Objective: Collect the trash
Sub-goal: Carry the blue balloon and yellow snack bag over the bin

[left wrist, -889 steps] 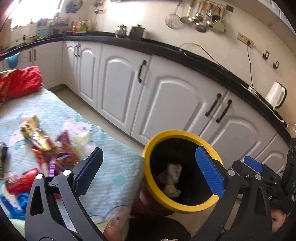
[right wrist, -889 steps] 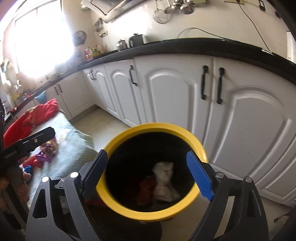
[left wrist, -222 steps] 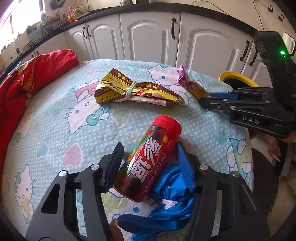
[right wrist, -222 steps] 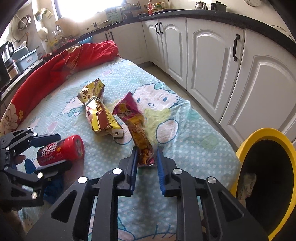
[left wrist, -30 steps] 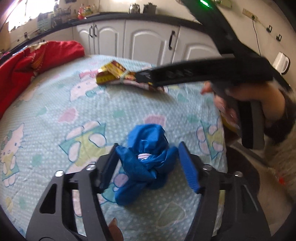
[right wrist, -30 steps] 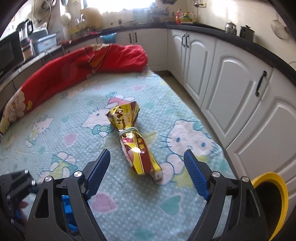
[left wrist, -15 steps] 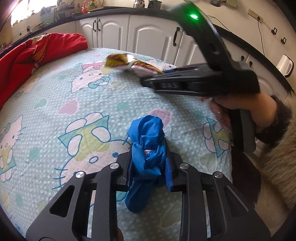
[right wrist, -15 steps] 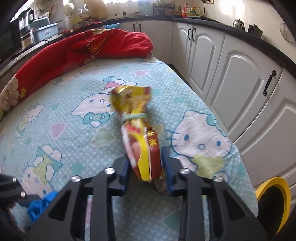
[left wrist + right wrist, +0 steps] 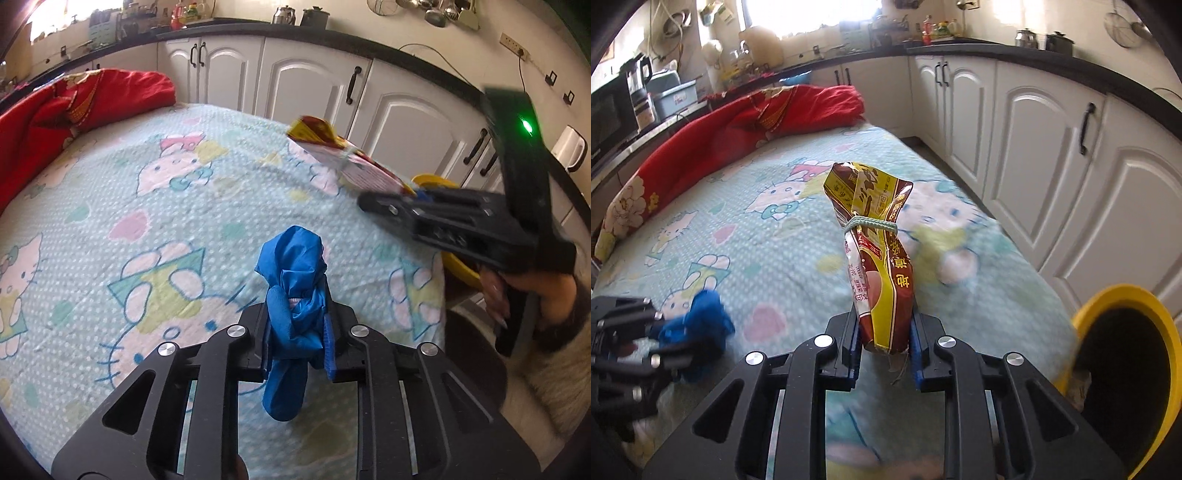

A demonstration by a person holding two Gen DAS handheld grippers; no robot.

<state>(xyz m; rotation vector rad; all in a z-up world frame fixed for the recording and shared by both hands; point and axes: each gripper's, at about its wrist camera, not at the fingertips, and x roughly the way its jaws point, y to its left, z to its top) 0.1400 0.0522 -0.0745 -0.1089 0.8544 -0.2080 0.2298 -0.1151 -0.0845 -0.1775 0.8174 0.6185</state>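
— What is changing for you right now?

— You are now lifting both pieces off the bed (image 9: 155, 206). A second ago your jaws were spread around them; now your left gripper (image 9: 295, 328) is clamping the blue bag (image 9: 291, 295), and your right gripper (image 9: 882, 338) is pinching the snack packet (image 9: 879, 258) by its lower end, both clear of the sheet.

— And the task?

— You are carrying the last visible trash. The bin (image 9: 1126, 354) is waiting off the bed's near right corner, so the drop looks next.
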